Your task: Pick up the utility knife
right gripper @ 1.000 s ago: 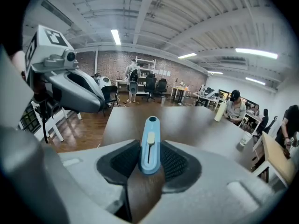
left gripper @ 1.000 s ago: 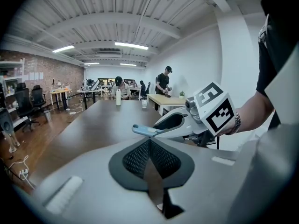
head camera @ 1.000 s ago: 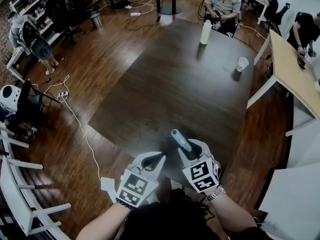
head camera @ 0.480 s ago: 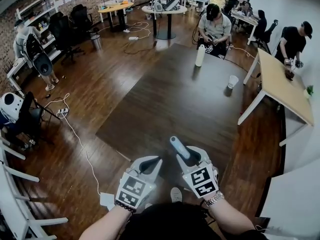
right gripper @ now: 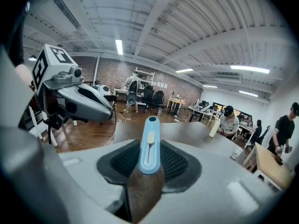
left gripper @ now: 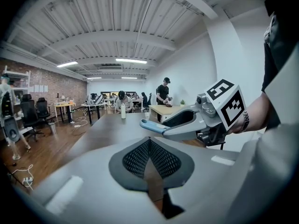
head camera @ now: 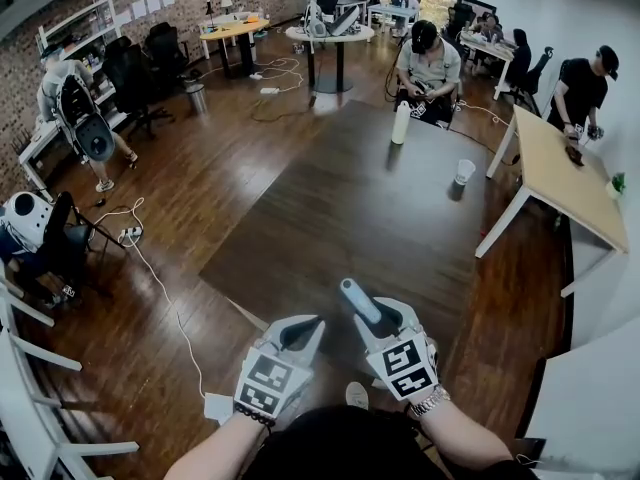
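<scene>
A light blue utility knife (head camera: 359, 301) with a pale slider sticks forward out of my right gripper (head camera: 378, 320), whose jaws are shut on its rear half. In the right gripper view the knife (right gripper: 150, 145) stands between the dark pads, tip away from me. The left gripper view shows the knife (left gripper: 153, 127) from the side, clamped in the right gripper (left gripper: 187, 123). My left gripper (head camera: 300, 330) floats beside it, a little to the left, jaws closed together with nothing between them (left gripper: 149, 158). Both grippers hover above the near end of the dark wooden table (head camera: 350, 208).
A white bottle (head camera: 400, 123) and a paper cup (head camera: 464, 172) stand at the table's far end, where a seated person (head camera: 428, 63) works. A light wooden table (head camera: 566, 176) is at the right. Cables and a power strip (head camera: 130, 234) lie on the floor at left.
Both grippers have risen a little with the knife still clamped in the right one. My view has tilted up, so more of the room's far end shows.
</scene>
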`<state>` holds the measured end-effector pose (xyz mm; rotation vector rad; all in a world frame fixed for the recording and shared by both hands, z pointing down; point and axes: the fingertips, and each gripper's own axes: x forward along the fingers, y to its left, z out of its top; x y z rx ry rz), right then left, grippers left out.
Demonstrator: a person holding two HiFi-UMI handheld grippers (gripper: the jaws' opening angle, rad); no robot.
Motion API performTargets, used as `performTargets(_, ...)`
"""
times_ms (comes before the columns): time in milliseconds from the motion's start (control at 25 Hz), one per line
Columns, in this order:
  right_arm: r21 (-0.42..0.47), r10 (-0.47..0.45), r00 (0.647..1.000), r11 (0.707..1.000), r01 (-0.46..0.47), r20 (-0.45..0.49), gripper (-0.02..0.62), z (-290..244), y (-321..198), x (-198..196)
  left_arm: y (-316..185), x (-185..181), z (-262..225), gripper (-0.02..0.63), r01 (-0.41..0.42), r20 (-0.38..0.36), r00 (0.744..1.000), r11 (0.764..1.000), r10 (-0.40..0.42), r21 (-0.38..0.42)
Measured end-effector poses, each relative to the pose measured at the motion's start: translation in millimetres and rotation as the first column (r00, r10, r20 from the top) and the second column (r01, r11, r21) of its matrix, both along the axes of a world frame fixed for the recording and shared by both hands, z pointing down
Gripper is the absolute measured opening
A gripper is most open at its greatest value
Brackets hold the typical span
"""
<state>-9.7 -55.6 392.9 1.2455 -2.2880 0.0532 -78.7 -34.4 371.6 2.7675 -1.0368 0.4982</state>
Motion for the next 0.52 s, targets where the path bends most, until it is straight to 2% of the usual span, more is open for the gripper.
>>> performTargets(520,0.001,-0.021,1.000,1.000,0.021,-0.010,0.132,1.3,-1.5,4.6,-2.2,8.1,3.4,0.017,0.013,-0.003,1.000,1.000,-0.013,-0.002)
